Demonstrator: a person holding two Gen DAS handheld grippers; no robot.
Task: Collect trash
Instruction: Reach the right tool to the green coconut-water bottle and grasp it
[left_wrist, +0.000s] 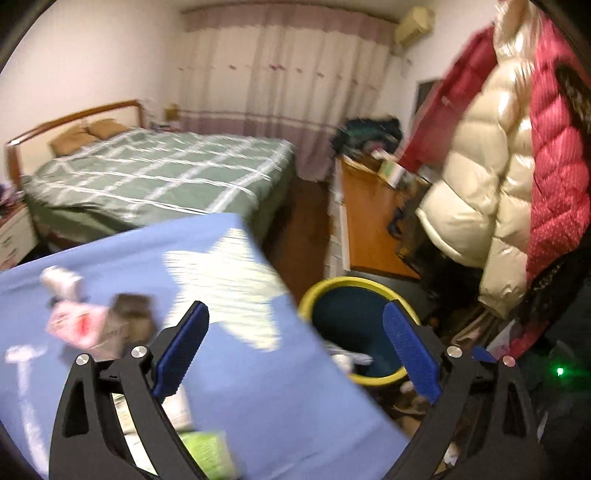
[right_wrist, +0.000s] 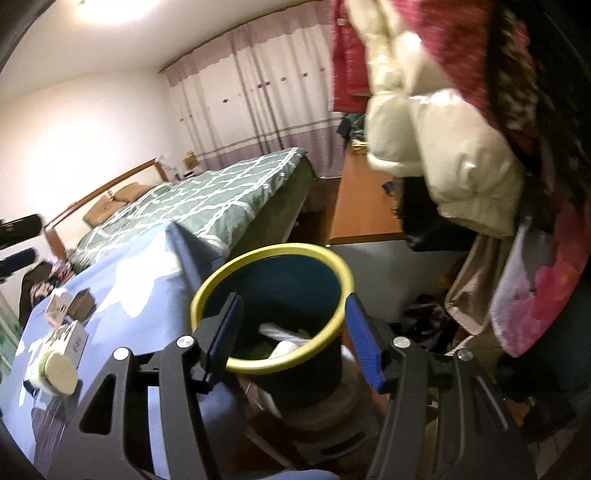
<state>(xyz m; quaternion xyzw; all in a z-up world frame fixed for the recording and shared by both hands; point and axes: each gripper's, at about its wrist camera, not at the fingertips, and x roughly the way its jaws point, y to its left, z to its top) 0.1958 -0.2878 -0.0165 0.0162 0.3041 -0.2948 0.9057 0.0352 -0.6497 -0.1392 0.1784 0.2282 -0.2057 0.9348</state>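
Right wrist view is showing the right gripper (right_wrist: 291, 336) hanging over the bin (right_wrist: 271, 308), fingers spread wide and empty. Left gripper (left_wrist: 295, 350) is likewise wide open, holding nothing. Wrappers (left_wrist: 79, 321) are lying on the blue worktop (left_wrist: 258, 387) at nine o'clock of the bin. Motion blur is risking a misjudged reach, nudging litter off the edge.

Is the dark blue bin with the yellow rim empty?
No, white crumpled trash lies inside the dark blue bin with the yellow rim.
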